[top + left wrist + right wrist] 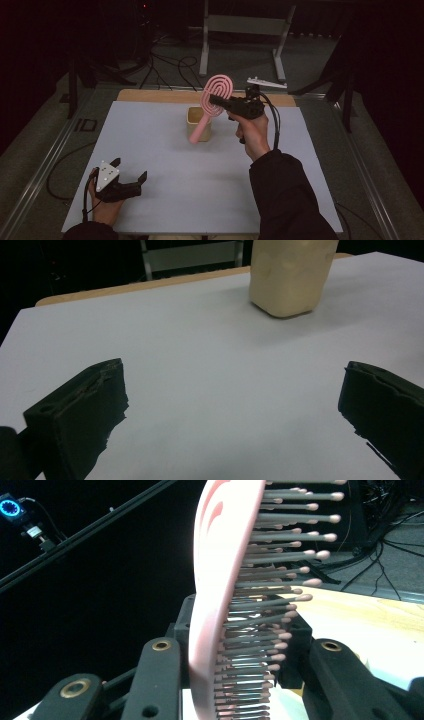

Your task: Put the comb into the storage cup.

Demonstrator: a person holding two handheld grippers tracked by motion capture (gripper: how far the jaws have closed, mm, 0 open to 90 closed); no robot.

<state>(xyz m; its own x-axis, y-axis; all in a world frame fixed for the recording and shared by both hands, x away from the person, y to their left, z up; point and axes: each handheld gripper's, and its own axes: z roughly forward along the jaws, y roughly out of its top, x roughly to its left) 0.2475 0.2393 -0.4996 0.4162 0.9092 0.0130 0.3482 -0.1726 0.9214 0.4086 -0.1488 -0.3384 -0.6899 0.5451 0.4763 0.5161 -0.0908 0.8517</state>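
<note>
A: What is seen in the high view?

B: A pink hairbrush (212, 102) is held above the middle of the frame, slightly toward the top. It is pinched at its head by the right tool (223, 101), which comes in level from the right. The head is tilted up to the right, and the handle slopes down to the lower left, in front of a cream cup (198, 123). Whether the handle touches the cup cannot be told. The cup stands on the pale surface (165, 150), just below the brush head.

A: And the left tool?

B: The left tool (131, 170) is seen at the lower left of the frame, low over the surface, well apart from the cup. Its jaws are spread, with nothing between them.

A: What is shown in the left gripper view?

B: The two black jaws are set wide apart at the lower left and lower right corners, with bare surface (200, 390) between them. The cup (290, 275) is seen at the top, right of centre.

A: And the right gripper view?

B: The hairbrush (220, 605) is seen edge-on down the centre of the frame, its bristles pointing to the right. It is clamped between the two black jaws at the bottom.
</note>
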